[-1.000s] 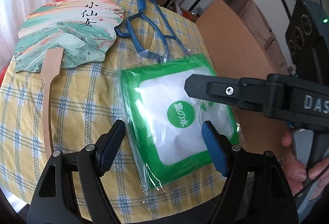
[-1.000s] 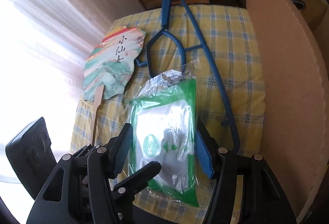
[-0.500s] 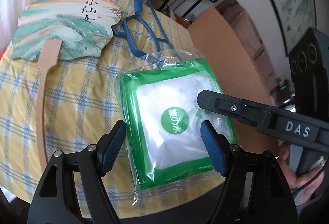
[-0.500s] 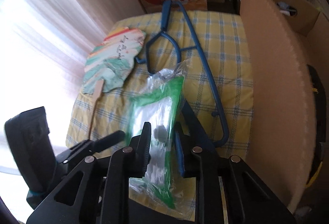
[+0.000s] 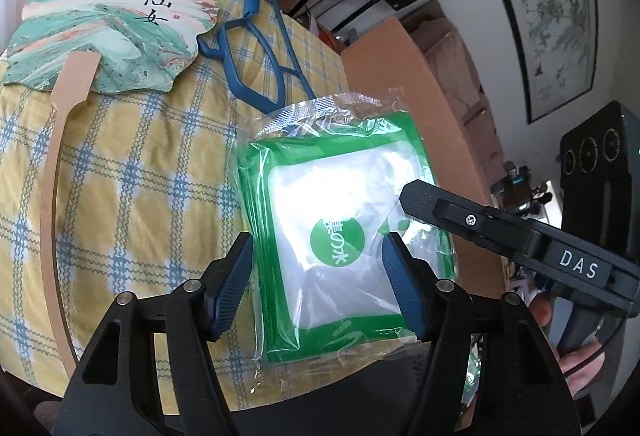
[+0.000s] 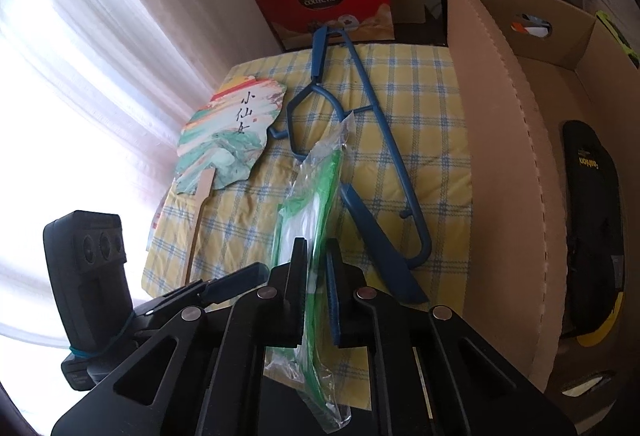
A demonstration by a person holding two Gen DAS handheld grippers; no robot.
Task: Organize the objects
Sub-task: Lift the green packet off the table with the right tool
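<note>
A green and white plastic packet (image 5: 344, 211) hangs lifted off the yellow checked cloth (image 5: 132, 171). My right gripper (image 6: 316, 268) is shut on the packet (image 6: 316, 191), holding it edge-on and upright. It shows in the left wrist view (image 5: 500, 232) as a black arm across the packet's right side. My left gripper (image 5: 320, 272) is open, its blue pads either side of the packet's lower half without touching. A painted paper fan (image 5: 108, 35) with a wooden handle and a blue hanger (image 5: 256, 47) lie on the cloth.
An open cardboard box (image 6: 516, 139) stands to the right of the cloth with a black item (image 6: 592, 220) inside. A red gift box (image 6: 324, 3) stands behind the cloth. A bright curtained window is on the left.
My right gripper closed on the packet and lifted it off the cloth, turning it upright. My left gripper stayed open around it.
</note>
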